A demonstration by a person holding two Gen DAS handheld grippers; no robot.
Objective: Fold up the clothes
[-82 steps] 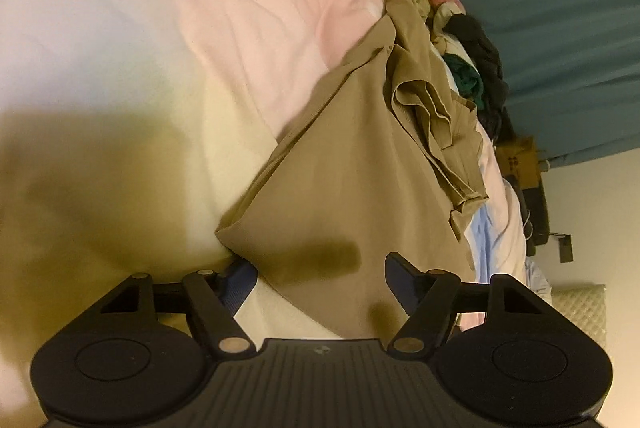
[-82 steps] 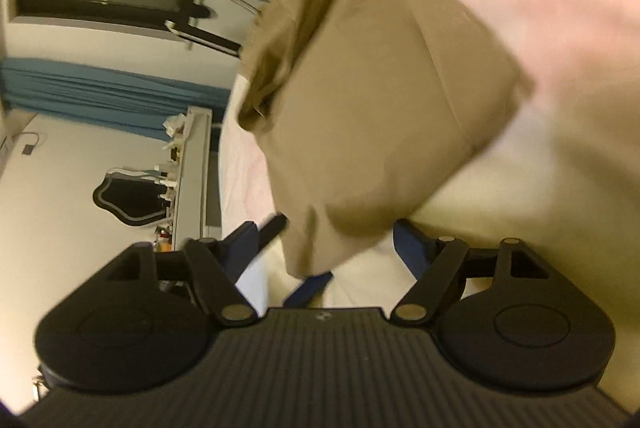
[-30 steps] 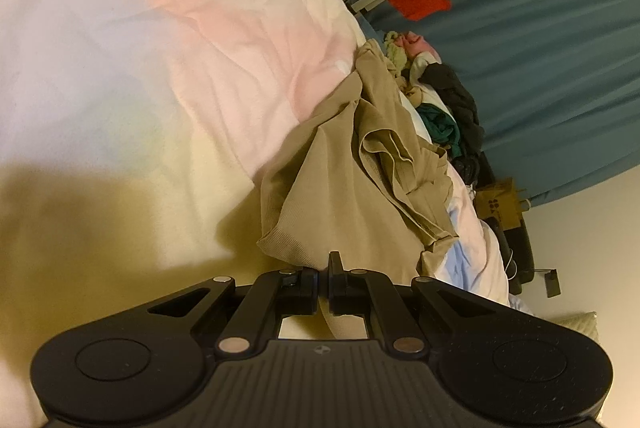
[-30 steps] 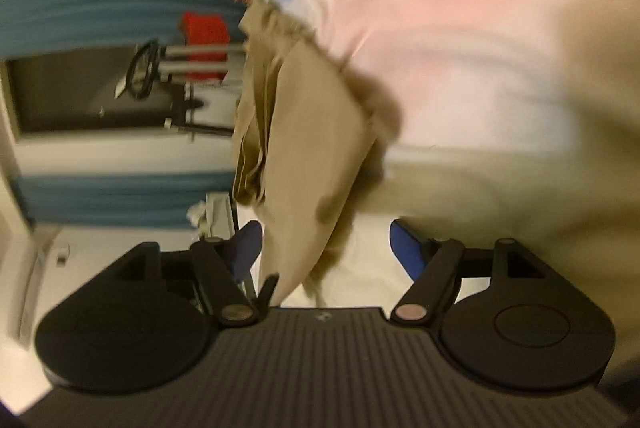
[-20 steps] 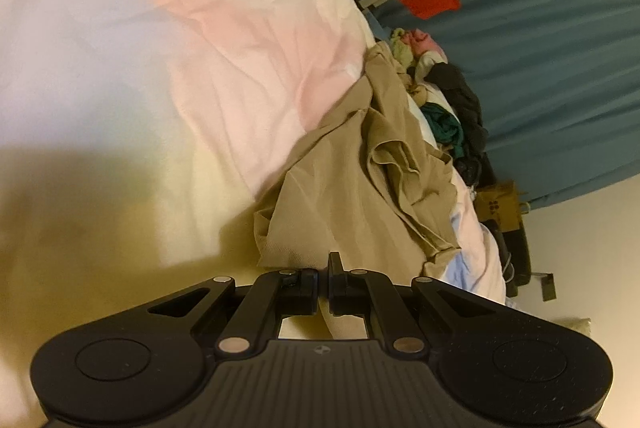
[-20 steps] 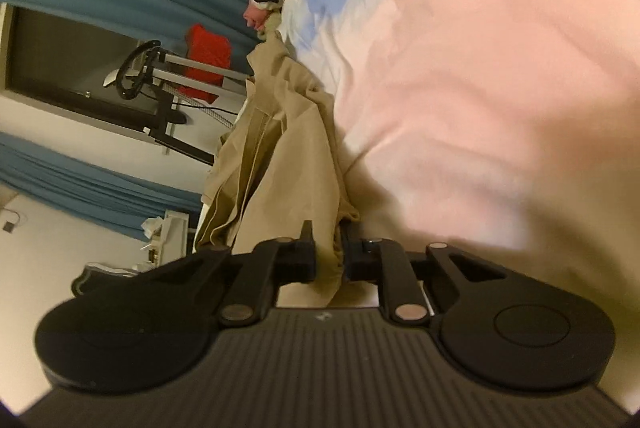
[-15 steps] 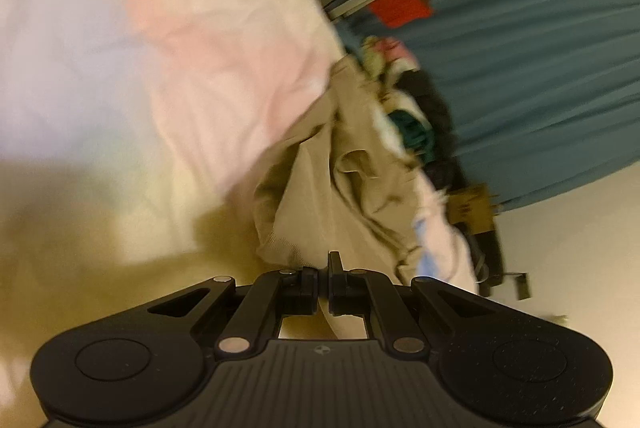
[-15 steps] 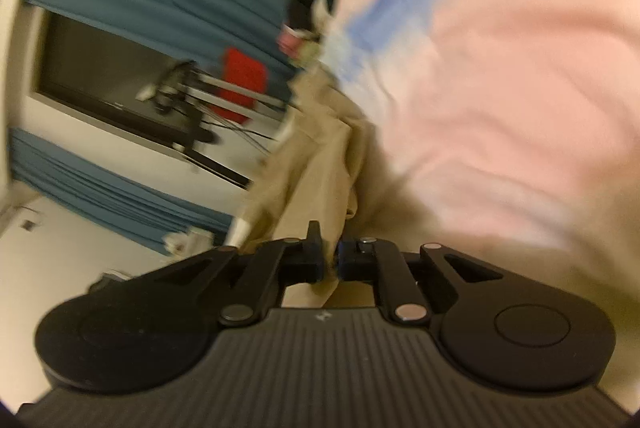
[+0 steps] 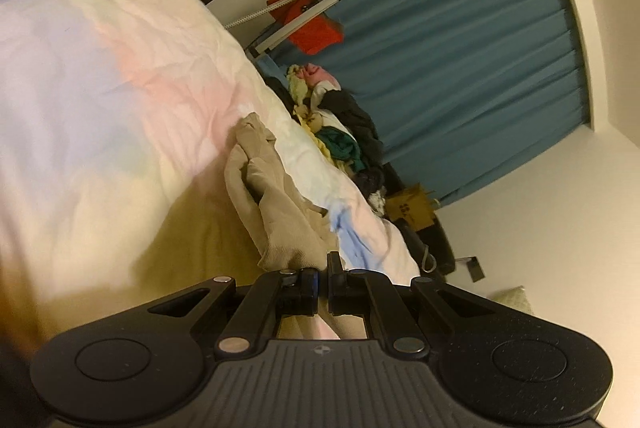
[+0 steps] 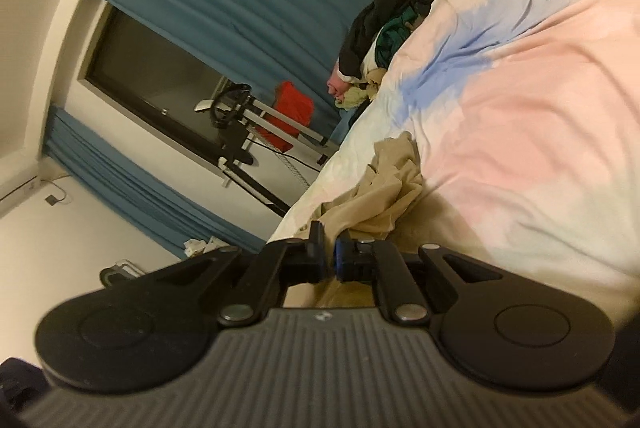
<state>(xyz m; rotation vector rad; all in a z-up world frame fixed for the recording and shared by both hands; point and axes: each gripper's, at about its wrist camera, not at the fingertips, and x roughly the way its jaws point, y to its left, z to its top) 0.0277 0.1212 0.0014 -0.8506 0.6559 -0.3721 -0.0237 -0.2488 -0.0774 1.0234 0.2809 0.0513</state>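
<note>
**Two grippers clamped on one tan garment**

I see one tan garment (image 9: 276,204) on one pastel duvet (image 9: 100,100). My left gripper (image 9: 323,278) is pinched shut on its near edge, at 6 o'clock. My right gripper (image 10: 329,257) is likewise clamped on the garment (image 10: 384,196). One clothes pile (image 9: 340,124) lies at 1 o'clock, before one blue curtain (image 9: 460,68).

Left gripper (image 9: 323,278) pinches the tan garment (image 9: 276,212) at lower centre; the cloth trails over the pastel bedsheet (image 9: 100,100) toward mid-frame
</note>
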